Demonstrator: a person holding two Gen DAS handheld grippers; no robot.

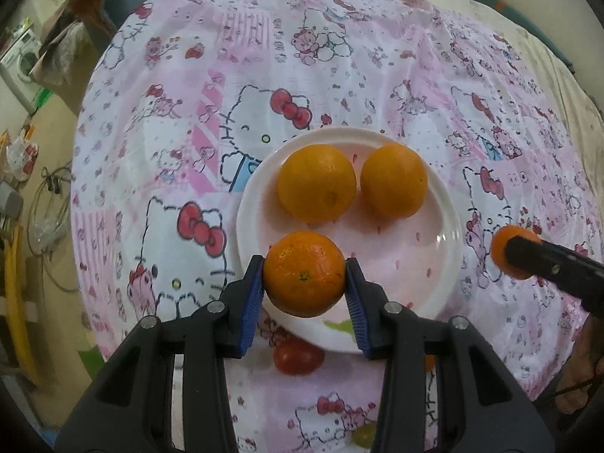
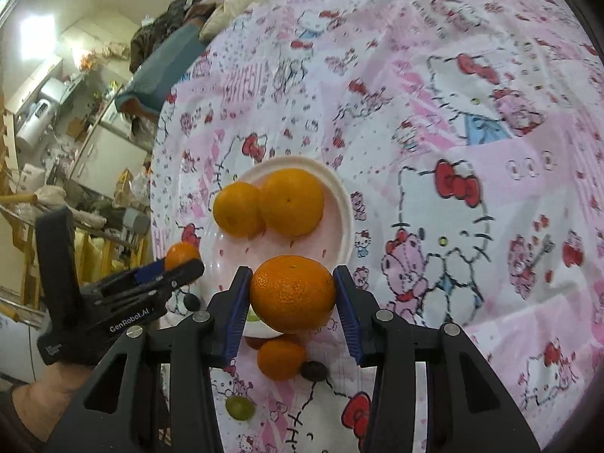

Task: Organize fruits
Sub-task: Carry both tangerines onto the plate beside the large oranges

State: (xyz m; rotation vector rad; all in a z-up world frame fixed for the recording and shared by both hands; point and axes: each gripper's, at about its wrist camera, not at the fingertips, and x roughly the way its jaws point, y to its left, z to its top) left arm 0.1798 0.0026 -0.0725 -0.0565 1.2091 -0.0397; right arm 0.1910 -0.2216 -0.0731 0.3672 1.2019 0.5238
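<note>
"GenRobot.AI" on left tool (image 2: pixel 177 270)

a round orange citrus fruit with a small green stem star (image 1: pixel 304 273) sits clamped between the blue pads of the left hand-held gripper (image 1: pixel 304 283), above the near rim of a white round plate (image 1: pixel 449 260). two smooth orange fruits (image 1: pixel 317 183) (image 1: pixel 393 185) lie side by side on the plate's far half. a second dimpled orange citrus (image 2: pixel 292 293) is pinched in the right hand-held gripper (image 2: pixel 292 302), beside the plate. on the cloth below lie a smaller orange fruit (image 2: pixel 281 359), a dark round fruit (image 2: pixel 314 371), a green grape (image 2: pixel 239 407) and a red round fruit (image 1: pixel 298 356).
</note>
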